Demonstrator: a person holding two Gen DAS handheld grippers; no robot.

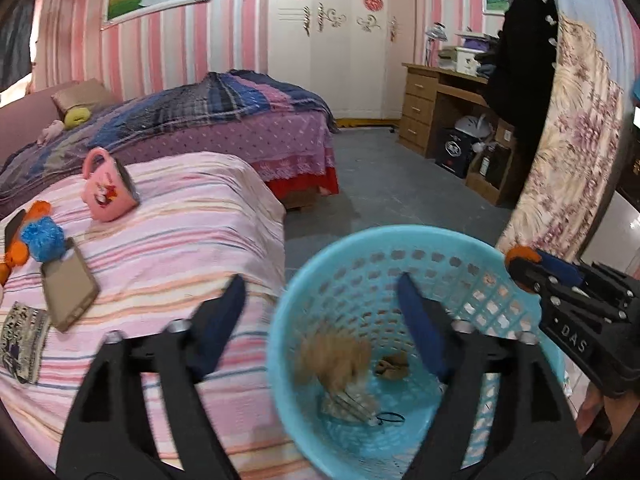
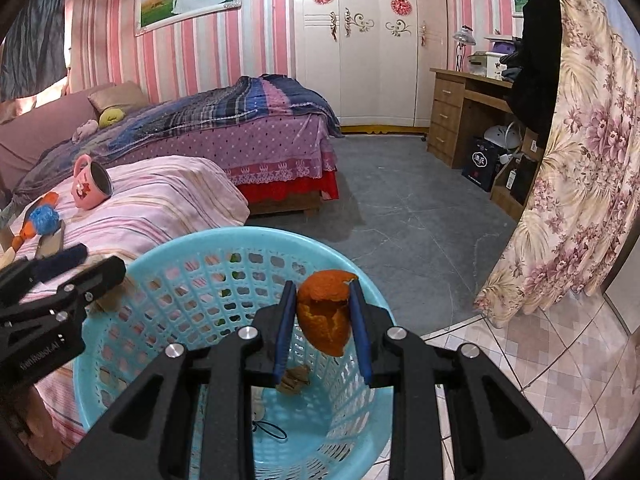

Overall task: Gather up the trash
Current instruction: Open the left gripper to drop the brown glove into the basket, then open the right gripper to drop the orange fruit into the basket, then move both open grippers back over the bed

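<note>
A light blue plastic waste basket (image 1: 400, 248) (image 2: 240, 240) stands on the floor beside the striped bed. My right gripper (image 2: 323, 300) is shut on an orange peel (image 2: 326, 312) and holds it above the basket's right rim; it also shows in the left wrist view (image 1: 528, 264). My left gripper (image 1: 320, 308) is open and empty, over the basket's left rim. A blurred brown scrap (image 1: 336, 360) is inside the basket, apparently falling. A walnut shell (image 1: 392, 366) (image 2: 294, 378) and a crumpled wrapper (image 1: 352, 404) lie at the bottom.
On the pink striped bed (image 1: 180, 240) lie a pink mug (image 1: 106, 190) on its side, a phone (image 1: 70, 292), a blue pompom (image 1: 42, 238) and a patterned booklet (image 1: 22, 340). A floral curtain (image 2: 568, 184) hangs to the right. A wooden desk (image 2: 464, 112) stands beyond the grey floor.
</note>
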